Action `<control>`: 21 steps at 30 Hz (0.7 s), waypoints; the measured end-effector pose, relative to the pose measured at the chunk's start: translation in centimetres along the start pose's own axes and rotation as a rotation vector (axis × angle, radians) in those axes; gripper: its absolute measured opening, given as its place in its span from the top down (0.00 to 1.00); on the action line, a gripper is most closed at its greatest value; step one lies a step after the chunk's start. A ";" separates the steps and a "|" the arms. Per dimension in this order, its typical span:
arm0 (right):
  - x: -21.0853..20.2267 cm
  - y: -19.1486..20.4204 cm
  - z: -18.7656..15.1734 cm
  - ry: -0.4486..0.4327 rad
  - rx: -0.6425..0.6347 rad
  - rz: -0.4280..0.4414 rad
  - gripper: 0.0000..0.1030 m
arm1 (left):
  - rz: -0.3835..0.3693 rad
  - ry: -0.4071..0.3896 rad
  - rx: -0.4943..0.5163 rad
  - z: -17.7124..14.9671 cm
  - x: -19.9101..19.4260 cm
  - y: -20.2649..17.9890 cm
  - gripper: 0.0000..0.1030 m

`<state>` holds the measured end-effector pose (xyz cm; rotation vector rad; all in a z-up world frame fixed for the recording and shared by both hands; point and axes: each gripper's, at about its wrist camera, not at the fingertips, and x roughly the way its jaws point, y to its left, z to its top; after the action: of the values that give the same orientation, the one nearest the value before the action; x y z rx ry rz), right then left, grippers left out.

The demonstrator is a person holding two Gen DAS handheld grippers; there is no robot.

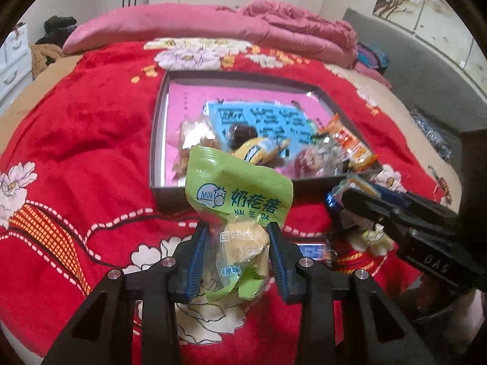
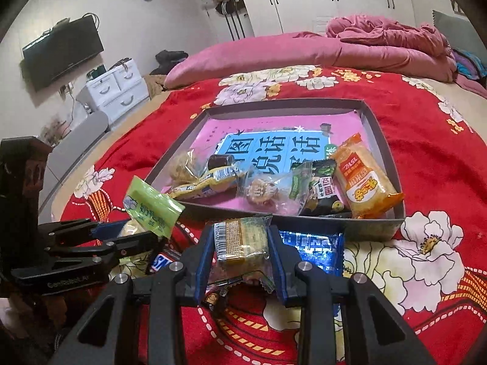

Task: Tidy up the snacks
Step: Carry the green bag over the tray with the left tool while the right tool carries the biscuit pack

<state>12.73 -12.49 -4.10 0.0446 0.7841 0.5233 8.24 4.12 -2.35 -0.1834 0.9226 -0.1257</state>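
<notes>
Now, step: both picks made, carry to tray pending
Left gripper (image 1: pixel 237 243): clamped on green milk-curd packet (image 1: pixel 237 188), pads pressing lower half, top standing up at 12 o'clock
Right gripper (image 2: pixel 240 249): clamped on small clear-wrapped pastry (image 2: pixel 243 240), barcode end at 11 o'clock
Tray (image 2: pixel 377 121): on red floral blanket (image 2: pixel 426 182), at 12 o'clock of both grippers, near edge just beyond packets
Tray contents: orange packet (image 2: pixel 365 179) at 3 o'clock side, dark green packet (image 2: pixel 316 182) beside it, yellow bar (image 2: pixel 207 182) at 9 o'clock side
Loose: blue foil packet (image 2: pixel 316 246) on blanket, outside tray, just right of right gripper
Next, judged: lift over near wall, move toward 12 o'clock, release into bare pink floor at back
Left view only: packet print, right gripper from the side at 3 o'clock
Right view only: blue foil packet in full, tray snacks sharp, left gripper at 9 o'clock
</notes>
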 end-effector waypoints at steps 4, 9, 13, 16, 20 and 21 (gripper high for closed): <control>-0.3 0.1 0.1 -0.015 -0.003 -0.001 0.66 | 0.005 -0.026 -0.010 0.4 -0.4 -0.1 0.61; -0.7 0.0 0.2 -0.036 -0.002 -0.006 0.66 | -0.012 -0.040 -0.046 0.8 -0.6 0.3 0.61; -1.2 -0.2 0.4 -0.054 0.008 -0.006 0.66 | -0.014 -0.058 -0.061 1.0 -0.8 0.4 0.61; -1.3 -0.4 0.5 -0.061 0.013 -0.008 0.66 | -0.018 -0.068 -0.066 1.3 -0.8 0.3 0.61; -1.5 -0.7 0.6 -0.072 0.025 -0.014 0.66 | -0.034 -0.069 -0.085 1.7 -0.5 0.4 0.61; -1.6 -0.9 0.6 -0.075 0.032 -0.016 0.66 | -0.034 -0.070 -0.087 1.8 -0.4 0.3 0.61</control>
<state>12.61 -13.93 -2.80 0.0872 0.7190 0.4910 9.48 4.71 -1.04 -0.2823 0.8558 -0.1106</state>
